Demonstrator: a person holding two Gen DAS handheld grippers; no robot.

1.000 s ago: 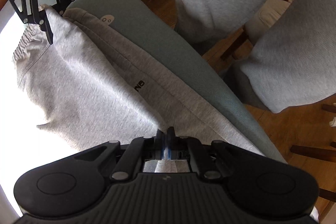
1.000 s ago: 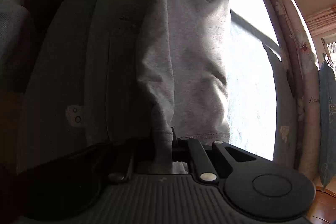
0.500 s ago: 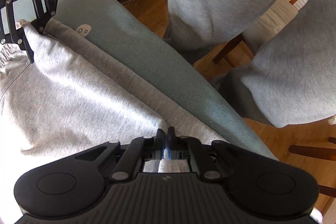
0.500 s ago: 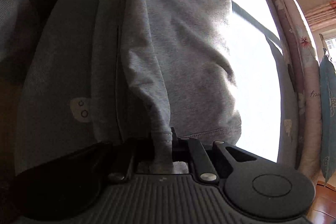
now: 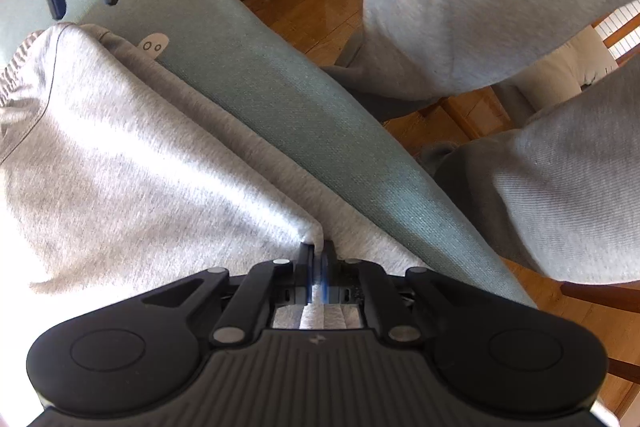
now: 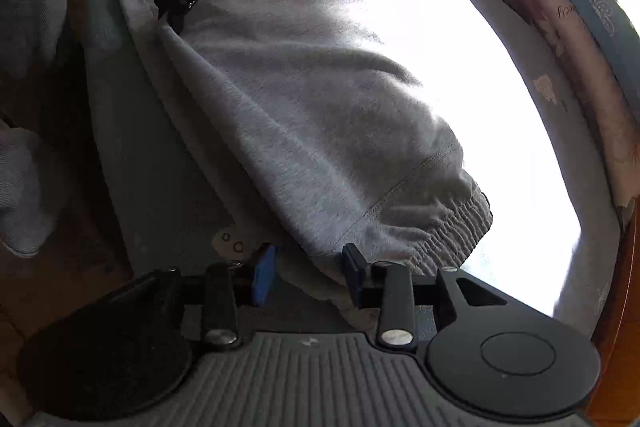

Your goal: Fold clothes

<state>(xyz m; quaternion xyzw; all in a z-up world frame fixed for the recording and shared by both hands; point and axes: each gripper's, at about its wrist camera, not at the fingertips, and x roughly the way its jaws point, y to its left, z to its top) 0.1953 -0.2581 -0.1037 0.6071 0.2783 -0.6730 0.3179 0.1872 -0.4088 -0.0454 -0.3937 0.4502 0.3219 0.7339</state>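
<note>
Grey sweatpants (image 5: 132,163), folded lengthwise, lie on a pale green bed sheet (image 5: 280,83), running forward from both sets of jaws. Left gripper (image 5: 318,267): jaws pinched tight on a fold of the fabric. Right gripper (image 6: 308,273): jaws spread wide, gripping nothing, the elastic waistband (image 6: 448,231) lying between and just ahead of them.

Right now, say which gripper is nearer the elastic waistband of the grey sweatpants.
Right. The right gripper stands open at the waistband; the left gripper is shut on the sweatpants farther along.
</note>
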